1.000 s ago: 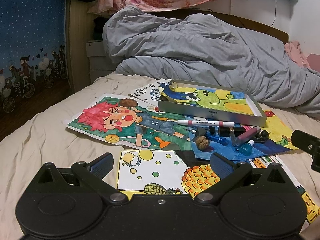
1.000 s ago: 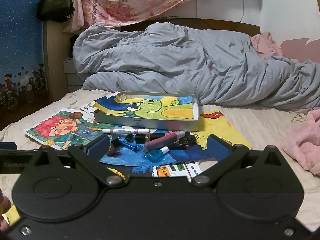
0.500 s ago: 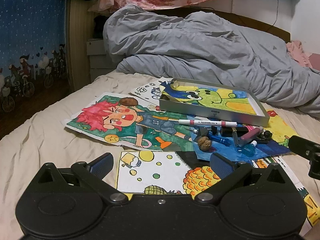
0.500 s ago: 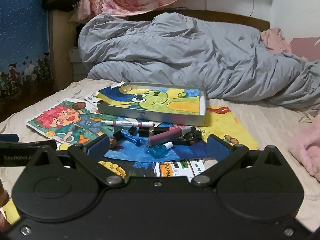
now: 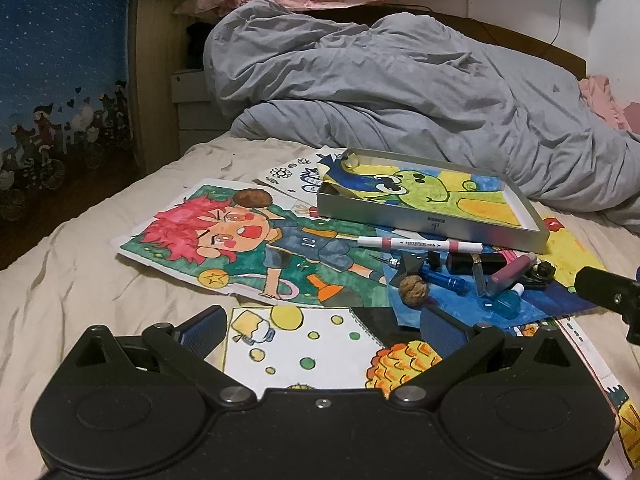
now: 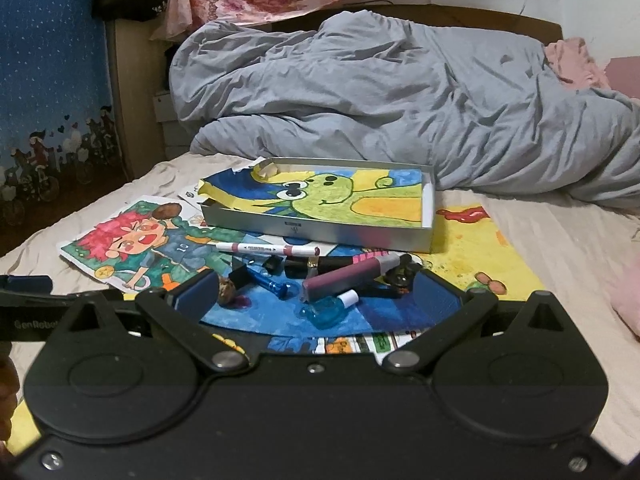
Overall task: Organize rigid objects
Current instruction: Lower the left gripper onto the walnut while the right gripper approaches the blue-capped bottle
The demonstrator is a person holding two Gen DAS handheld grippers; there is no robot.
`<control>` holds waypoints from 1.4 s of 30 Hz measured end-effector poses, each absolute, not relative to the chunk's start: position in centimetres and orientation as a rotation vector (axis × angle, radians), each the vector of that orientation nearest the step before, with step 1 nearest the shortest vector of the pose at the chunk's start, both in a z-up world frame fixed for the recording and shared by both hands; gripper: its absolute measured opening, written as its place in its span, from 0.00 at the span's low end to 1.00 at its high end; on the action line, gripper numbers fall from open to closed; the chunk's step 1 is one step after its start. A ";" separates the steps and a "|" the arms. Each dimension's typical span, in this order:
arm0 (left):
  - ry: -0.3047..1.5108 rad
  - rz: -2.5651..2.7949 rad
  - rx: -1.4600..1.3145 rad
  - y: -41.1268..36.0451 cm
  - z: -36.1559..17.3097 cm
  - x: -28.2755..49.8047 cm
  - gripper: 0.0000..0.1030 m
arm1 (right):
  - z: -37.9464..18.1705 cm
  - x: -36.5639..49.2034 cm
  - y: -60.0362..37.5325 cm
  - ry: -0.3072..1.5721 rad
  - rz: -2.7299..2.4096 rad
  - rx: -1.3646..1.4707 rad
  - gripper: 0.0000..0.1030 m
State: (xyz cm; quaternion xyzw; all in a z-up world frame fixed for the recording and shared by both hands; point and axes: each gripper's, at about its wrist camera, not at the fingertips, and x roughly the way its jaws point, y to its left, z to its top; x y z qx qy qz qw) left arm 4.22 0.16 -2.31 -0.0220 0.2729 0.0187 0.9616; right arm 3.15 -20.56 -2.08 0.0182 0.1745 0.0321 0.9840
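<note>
A shallow silver tin (image 5: 428, 220) (image 6: 320, 234) lined with a green cartoon drawing lies on the bed. In front of it is a small heap: a white-and-pink marker (image 5: 420, 244) (image 6: 268, 248), a maroon tube (image 5: 510, 274) (image 6: 344, 276), a blue bottle with a white cap (image 5: 506, 300) (image 6: 330, 308), a blue pen (image 6: 272, 282) and a walnut (image 5: 414, 288) (image 6: 226, 290). A second brown nut (image 5: 252, 198) rests on the red-haired drawing. My left gripper (image 5: 320, 326) is open over the pineapple drawing. My right gripper (image 6: 316, 294) is open low, with the blue bottle and maroon tube between its fingers, untouched.
Coloured drawings (image 5: 224, 240) are spread over the beige sheet. A crumpled grey duvet (image 6: 400, 100) fills the back of the bed. Pink cloth (image 6: 628, 292) lies at the right edge. The right gripper's finger (image 5: 604, 290) shows in the left wrist view.
My right gripper has moved forward and down toward the heap, so the bottle and tube now sit between its fingers. The left gripper has hardly moved.
</note>
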 end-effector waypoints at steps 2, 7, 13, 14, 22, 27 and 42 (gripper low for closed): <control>0.557 0.034 -0.040 0.0 -2.6 4.9 0.99 | -2.3 3.8 -20.7 0.340 0.082 0.031 1.00; 0.569 0.023 -0.038 -0.4 -3.4 6.7 0.99 | -2.9 5.9 -20.1 0.378 0.094 -0.064 1.00; 0.576 -0.034 0.004 -1.0 -4.5 9.3 0.99 | -3.5 8.2 -20.3 0.429 0.119 -0.095 1.00; 0.579 -0.050 0.013 -1.2 -4.7 9.8 0.99 | -3.5 8.6 -20.4 0.440 0.119 -0.097 1.00; 0.601 -0.161 0.053 -2.5 -6.0 13.9 0.99 | -5.3 11.3 -20.6 0.563 0.195 -0.156 1.00; 0.642 -0.231 0.017 -2.9 -6.7 16.1 0.94 | -6.4 12.9 -20.7 0.606 0.249 -0.177 0.99; 0.738 -0.330 -0.009 -4.2 -8.3 18.0 0.51 | -8.2 16.3 -22.1 0.652 0.318 -0.091 0.77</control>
